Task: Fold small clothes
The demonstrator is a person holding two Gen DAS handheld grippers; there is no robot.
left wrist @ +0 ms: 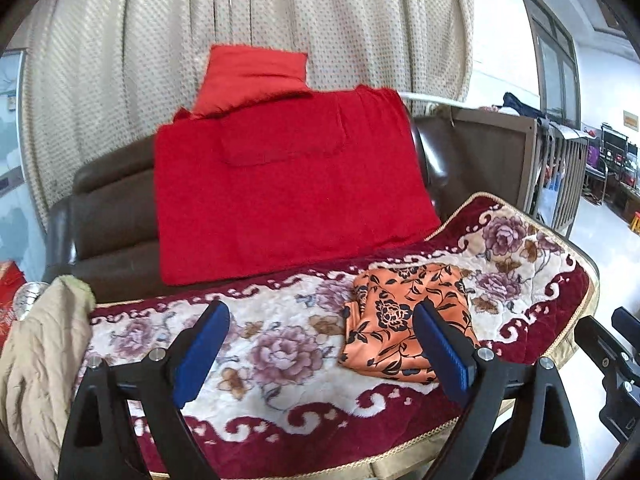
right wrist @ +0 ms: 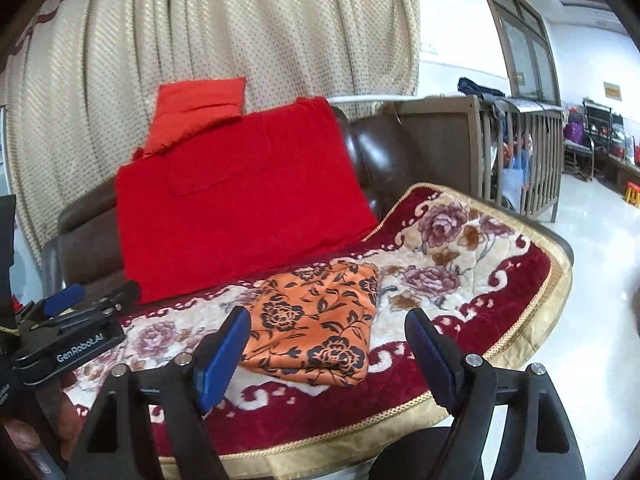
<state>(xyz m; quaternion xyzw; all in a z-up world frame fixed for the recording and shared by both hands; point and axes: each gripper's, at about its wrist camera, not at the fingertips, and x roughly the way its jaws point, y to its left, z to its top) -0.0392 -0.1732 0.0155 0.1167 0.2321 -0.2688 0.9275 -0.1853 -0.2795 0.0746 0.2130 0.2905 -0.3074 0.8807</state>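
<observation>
Orange floral garment (right wrist: 316, 324), folded into a flat bundle, is seen lying on the flowered blanket (right wrist: 460, 248), just ahead of the left gripper (left wrist: 320, 344) and right gripper (right wrist: 328, 344). Both are held spread wide and empty above it. Behind, a red cloth (right wrist: 240, 200) is draped over the brown sofa back (right wrist: 384, 156).

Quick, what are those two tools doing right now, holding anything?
Left tool: open, holding nothing.
Right tool: open, holding nothing; the orange floral garment lies beyond it.
</observation>
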